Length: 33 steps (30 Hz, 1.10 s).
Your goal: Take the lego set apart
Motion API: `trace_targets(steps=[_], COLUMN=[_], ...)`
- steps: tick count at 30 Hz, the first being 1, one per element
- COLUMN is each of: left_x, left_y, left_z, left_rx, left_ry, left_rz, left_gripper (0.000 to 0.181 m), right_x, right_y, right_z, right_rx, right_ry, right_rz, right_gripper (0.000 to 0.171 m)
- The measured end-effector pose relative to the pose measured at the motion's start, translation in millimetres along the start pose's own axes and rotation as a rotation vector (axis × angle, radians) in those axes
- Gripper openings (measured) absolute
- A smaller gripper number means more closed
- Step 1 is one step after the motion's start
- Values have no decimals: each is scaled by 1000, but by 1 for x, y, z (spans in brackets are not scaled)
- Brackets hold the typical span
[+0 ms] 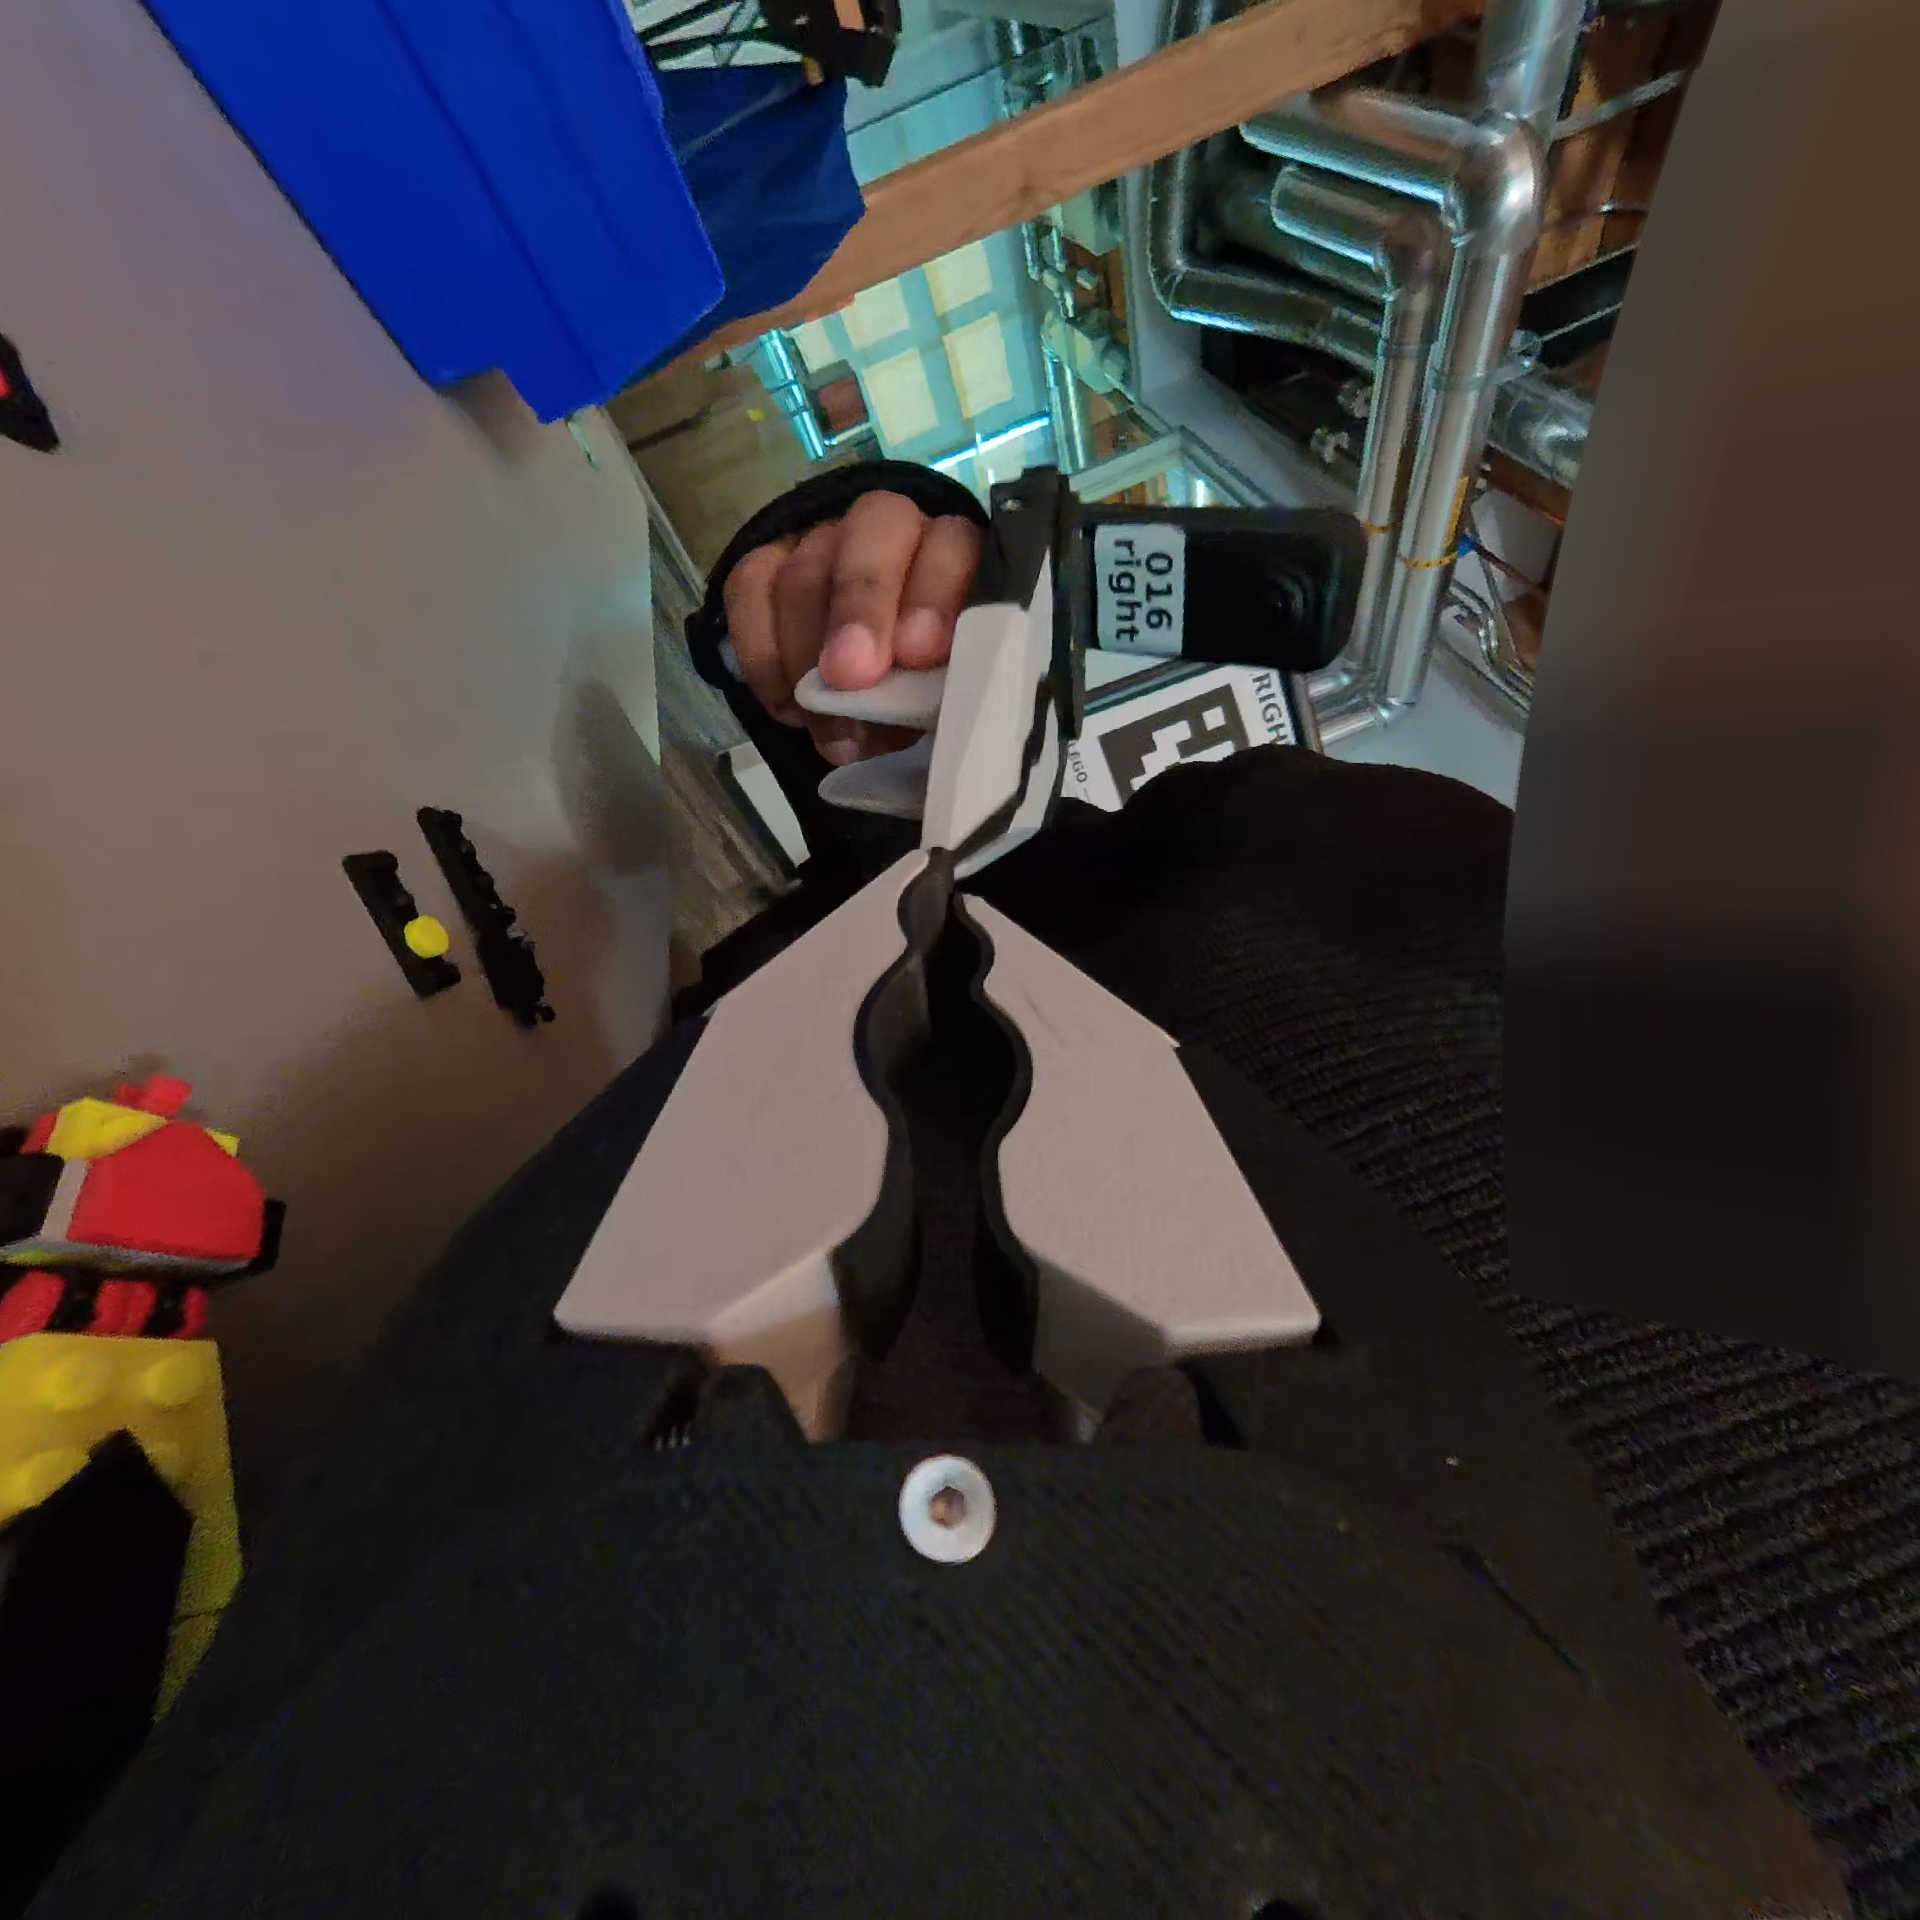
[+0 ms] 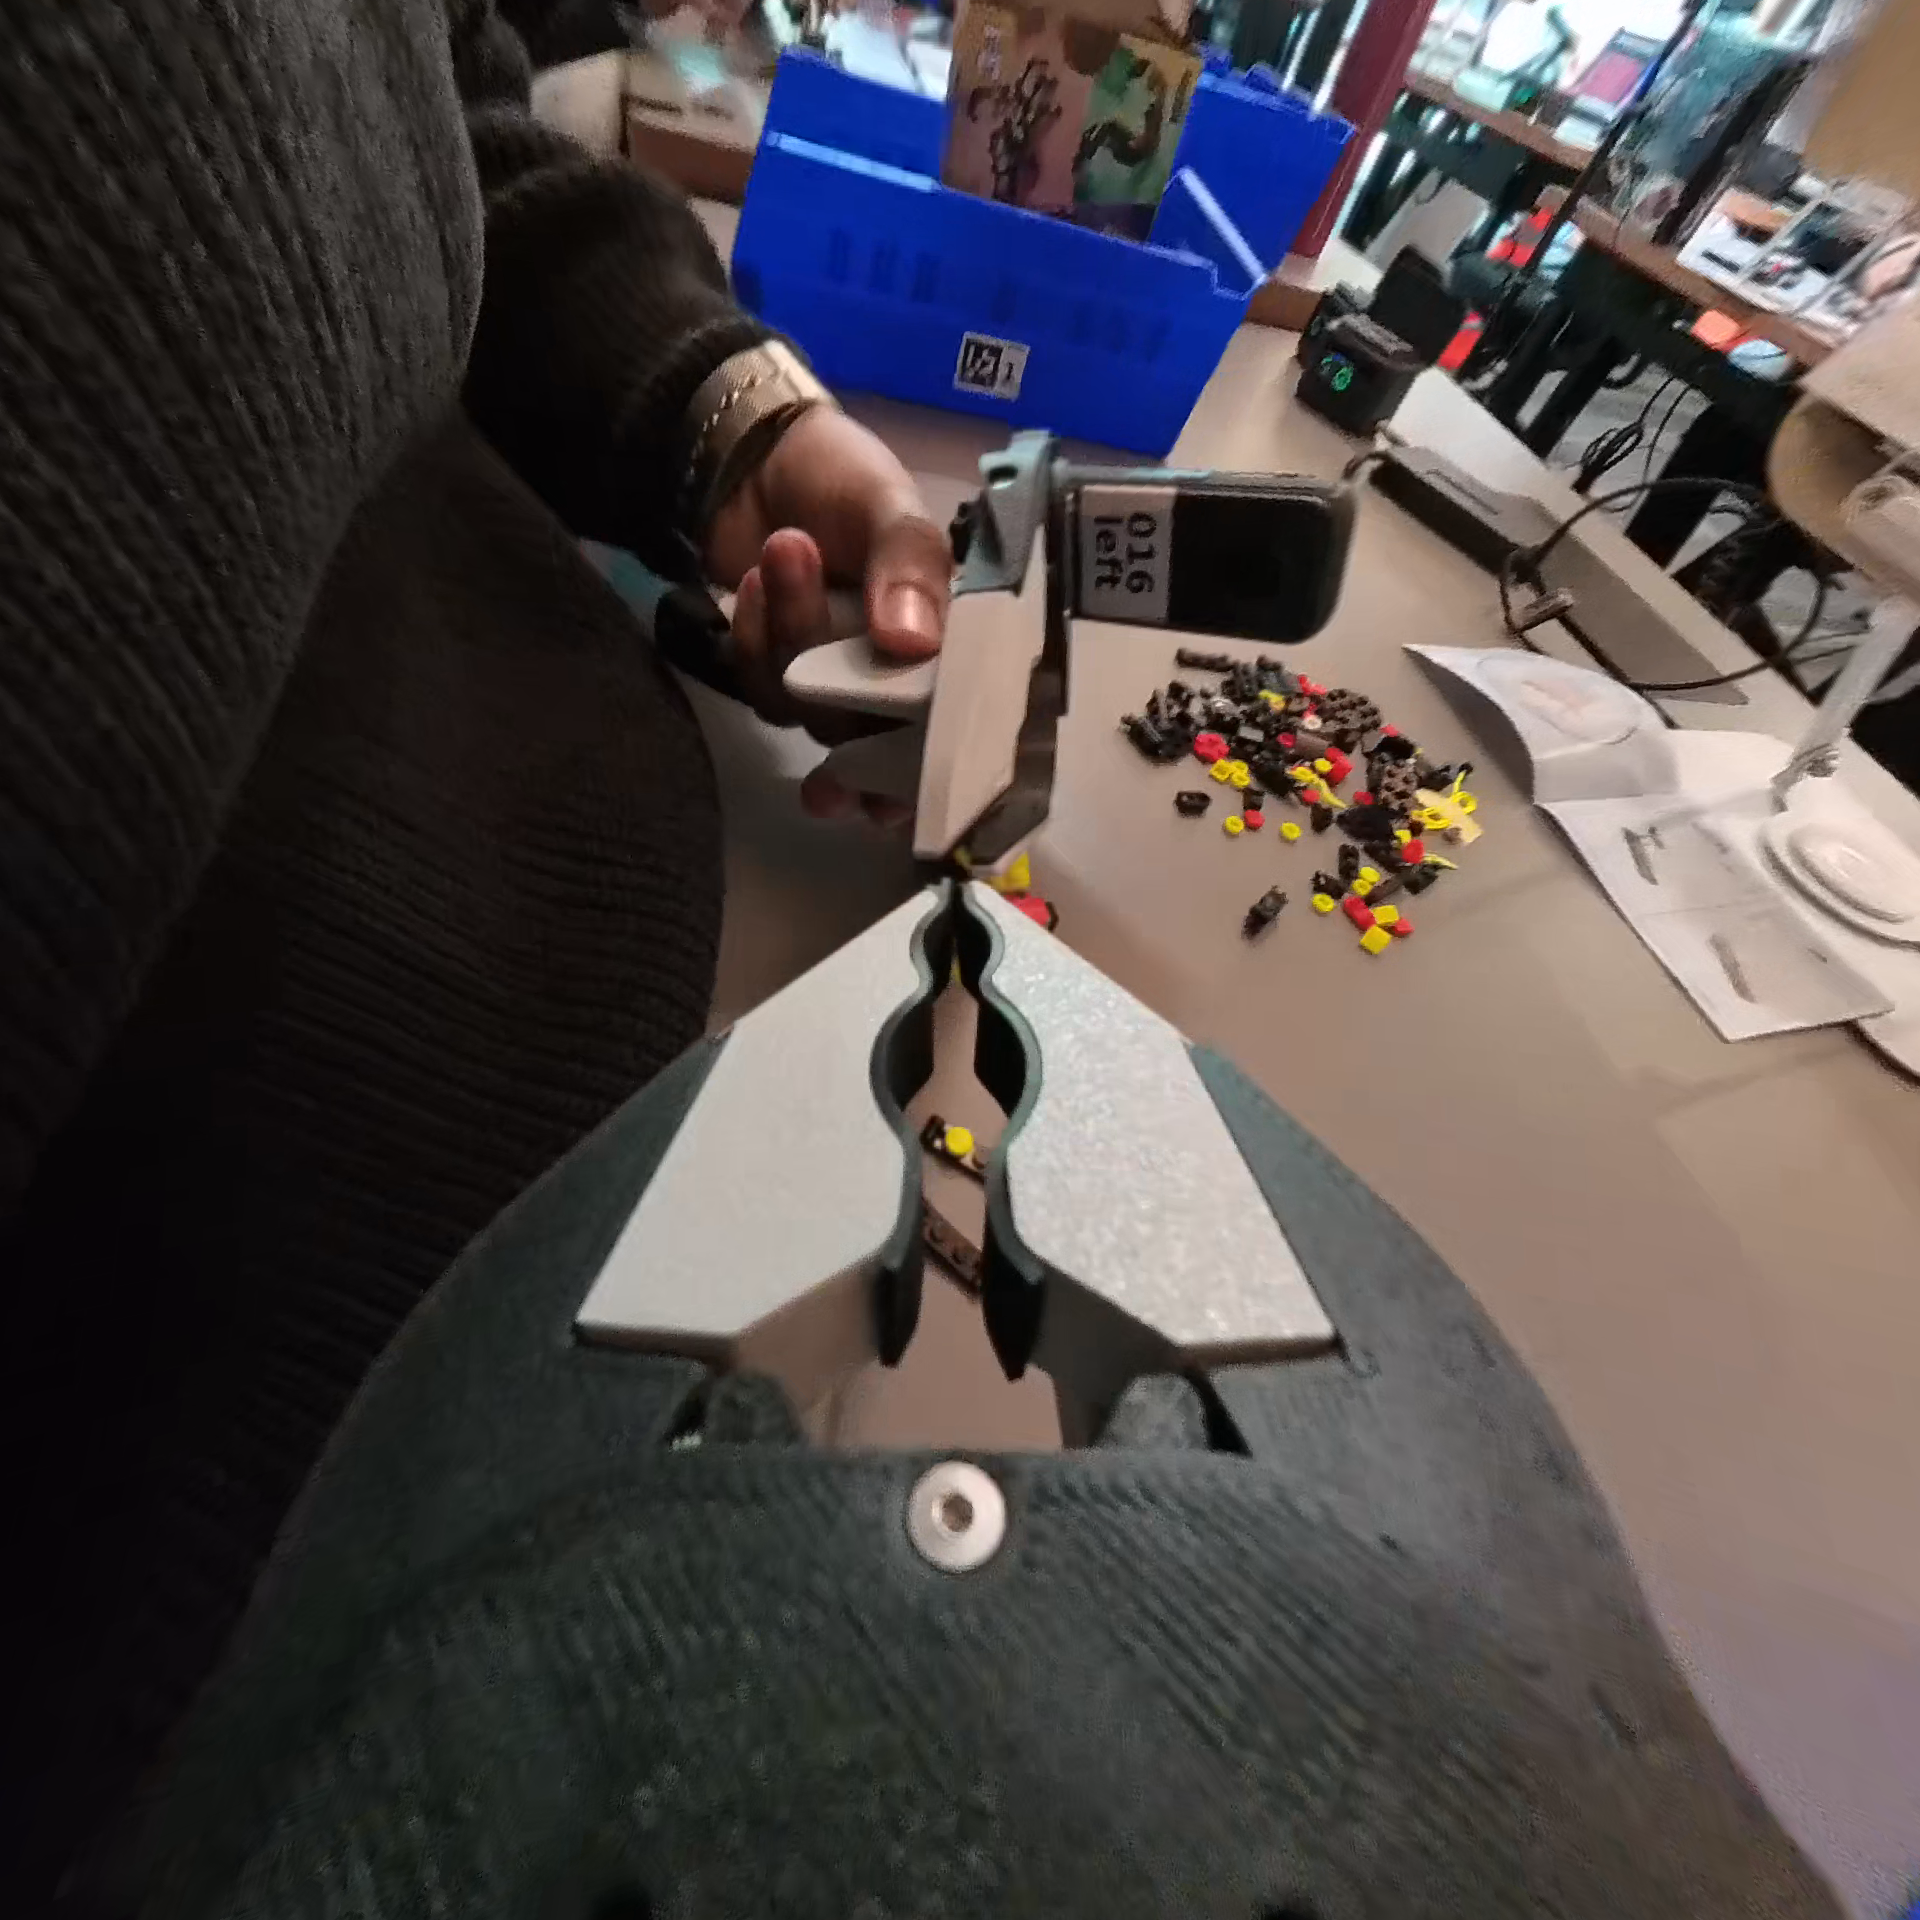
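Note:
My left gripper point(image 1: 935, 873) is shut, its pads touching at the tips. My right gripper point(image 2: 951, 904) is shut as well. The two meet tip to tip in the air above the table; the right gripper point(image 1: 951, 842) and the left gripper point(image 2: 951, 852) each show in the other's view. Whether a small piece sits between the tips is too small to tell. The partly built red, yellow and black lego set point(image 1: 135, 1195) lies on the table at lower left. Two black strips point(image 1: 483, 914), one with a yellow stud point(image 1: 426, 935), lie beside it.
A pile of loose black, red and yellow pieces point(image 2: 1309, 779) lies on the beige table point(image 2: 1351, 1247). A blue bin point(image 2: 987, 281) stands at the back. An open instruction booklet point(image 2: 1662, 862) and black devices with cables point(image 2: 1351, 364) lie at the right. A person's dark sleeve point(image 2: 260, 623) fills the left.

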State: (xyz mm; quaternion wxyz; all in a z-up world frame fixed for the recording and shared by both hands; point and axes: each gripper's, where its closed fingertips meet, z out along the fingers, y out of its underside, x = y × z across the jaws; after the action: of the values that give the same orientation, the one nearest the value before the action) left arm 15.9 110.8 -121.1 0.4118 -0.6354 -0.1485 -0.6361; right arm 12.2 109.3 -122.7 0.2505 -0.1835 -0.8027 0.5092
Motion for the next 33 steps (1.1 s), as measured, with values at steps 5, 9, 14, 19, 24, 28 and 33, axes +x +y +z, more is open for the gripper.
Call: trace_targets(steps=[5, 9, 14, 19, 24, 28, 33], left_x=[-2, -5, -15, -21, -22, -22, -22], left_y=[-4, -13, -18, -19, -21, -19, -22], left_z=[-3, -12, -17, -18, -18, -17, -18], left_rx=[30, 57, 59, 67, 81, 72, 92], left_ry=[18, -38, -139, -156, -158, -160, -179], left_rz=[-40, 15, 99, 84, 72, 75, 99], left_gripper=[0, 0, 0, 0, 0, 0, 0], right_x=[16, 18, 5, -27, -35, -36, -34], right_y=[-12, 14, 47, 76, 80, 93, 89], right_z=[-13, -5, -8, 10, 26, 28, 28], right_rx=[99, -26, -169, -357, -419, -495, -475], right_ry=[94, 96, -54, -177, -179, -164, -155], right_rz=[-3, 2, 138, 93, 86, 85, 97], right_gripper=[10, 12, 17, 24, 28, 31, 21])
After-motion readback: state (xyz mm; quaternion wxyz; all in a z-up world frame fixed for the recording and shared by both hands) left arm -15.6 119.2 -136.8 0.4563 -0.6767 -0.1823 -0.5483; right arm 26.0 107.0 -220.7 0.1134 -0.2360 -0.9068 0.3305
